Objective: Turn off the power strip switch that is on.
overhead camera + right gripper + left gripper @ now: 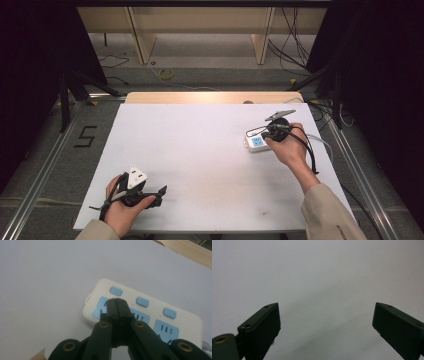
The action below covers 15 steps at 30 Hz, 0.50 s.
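Observation:
A white power strip with blue sockets and three blue switch buttons lies at the right of the white table. My right gripper hovers over its left end. In the right gripper view the jaws are pressed together, their tips just below the leftmost button of the power strip, over the first socket. Whether they touch it I cannot tell. My left gripper rests at the near left of the table. Its jaws stand wide apart over bare white surface.
The strip's white cable runs off to the right edge. A wooden strip borders the table's far side. Beyond it lie floor cables and wooden shelf legs. Dark stands flank both sides.

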Motion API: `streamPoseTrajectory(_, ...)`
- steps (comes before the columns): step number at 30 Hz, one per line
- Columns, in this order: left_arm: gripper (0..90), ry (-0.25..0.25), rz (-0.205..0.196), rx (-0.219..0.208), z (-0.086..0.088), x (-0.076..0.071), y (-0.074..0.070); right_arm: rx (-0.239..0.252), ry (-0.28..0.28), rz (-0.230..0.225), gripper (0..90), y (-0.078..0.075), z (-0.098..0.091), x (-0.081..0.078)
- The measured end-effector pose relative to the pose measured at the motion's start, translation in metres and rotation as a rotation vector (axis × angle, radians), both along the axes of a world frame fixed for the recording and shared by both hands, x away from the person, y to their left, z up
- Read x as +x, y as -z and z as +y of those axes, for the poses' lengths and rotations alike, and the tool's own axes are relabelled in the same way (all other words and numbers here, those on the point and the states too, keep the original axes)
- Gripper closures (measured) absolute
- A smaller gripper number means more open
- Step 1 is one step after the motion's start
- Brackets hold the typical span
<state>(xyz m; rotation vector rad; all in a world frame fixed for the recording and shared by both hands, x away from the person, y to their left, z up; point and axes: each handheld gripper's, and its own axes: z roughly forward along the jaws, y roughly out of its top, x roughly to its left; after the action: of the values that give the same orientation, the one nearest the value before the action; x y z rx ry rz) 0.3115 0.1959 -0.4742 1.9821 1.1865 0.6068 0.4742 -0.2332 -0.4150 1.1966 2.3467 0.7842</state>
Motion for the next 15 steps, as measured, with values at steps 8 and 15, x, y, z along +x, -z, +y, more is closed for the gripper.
streamPoseTrajectory(8,7.3,0.005,0.003,0.0,0.0,0.001,0.0,-0.003,0.003,0.011,90.0,0.003,0.003,0.007)
streamPoseTrajectory(15,7.3,0.001,0.003,-0.003,0.0,0.0,0.0,-0.007,0.004,0.014,90.0,0.002,0.005,0.013)
